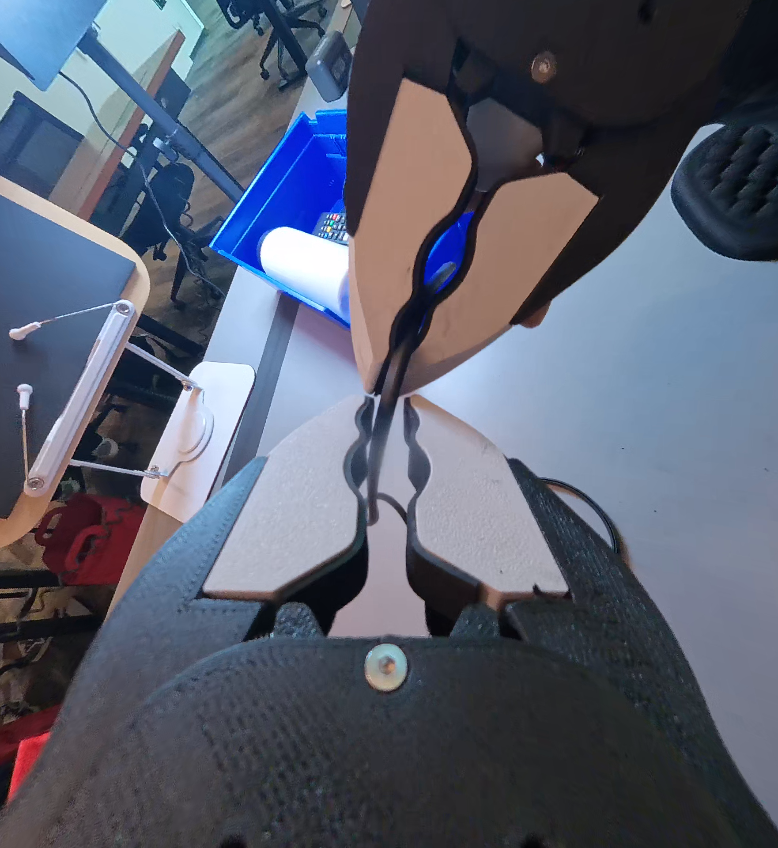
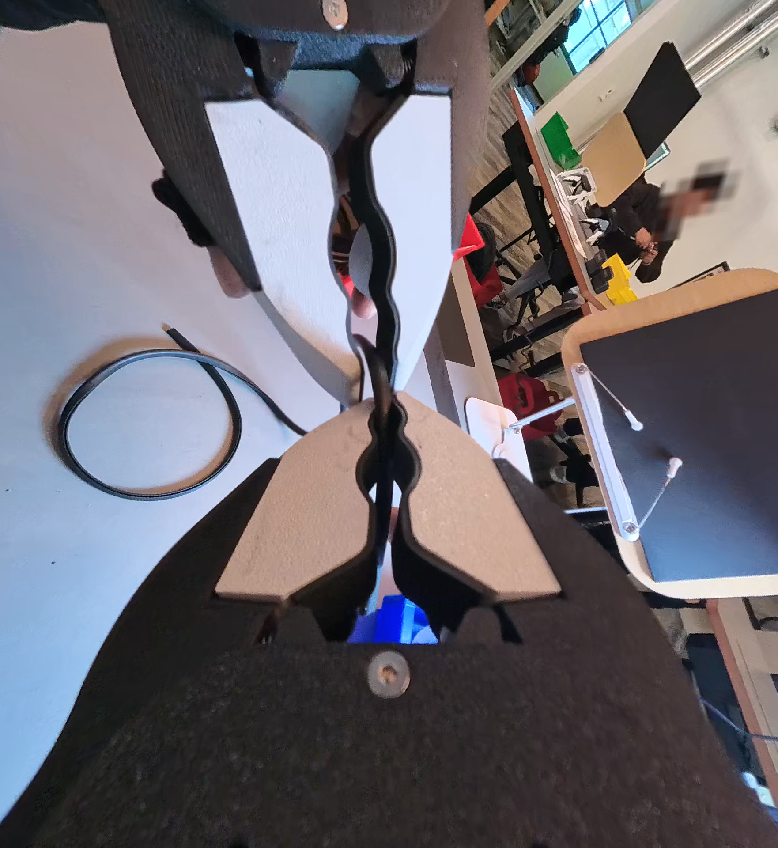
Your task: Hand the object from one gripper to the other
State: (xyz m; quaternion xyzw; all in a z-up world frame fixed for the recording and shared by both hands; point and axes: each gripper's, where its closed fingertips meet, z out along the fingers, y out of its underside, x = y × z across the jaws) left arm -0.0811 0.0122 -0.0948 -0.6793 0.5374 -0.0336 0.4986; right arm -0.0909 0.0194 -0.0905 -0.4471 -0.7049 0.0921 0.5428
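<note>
The right gripper, pressed together, pinches a black cable tip to tip with the left gripper, whose fingers stand slightly apart around the same strand. The cable's free end lies looped on the white table beside them. A blue bin holding a white roll sits beyond.

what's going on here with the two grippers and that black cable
A person is passing a thin black cable between two handheld grippers, tip to tip above a pale grey table. The right gripper has its jaws closed on the cable. The left gripper has its jaws slightly apart around it. The rest lies looped on the table.
</note>
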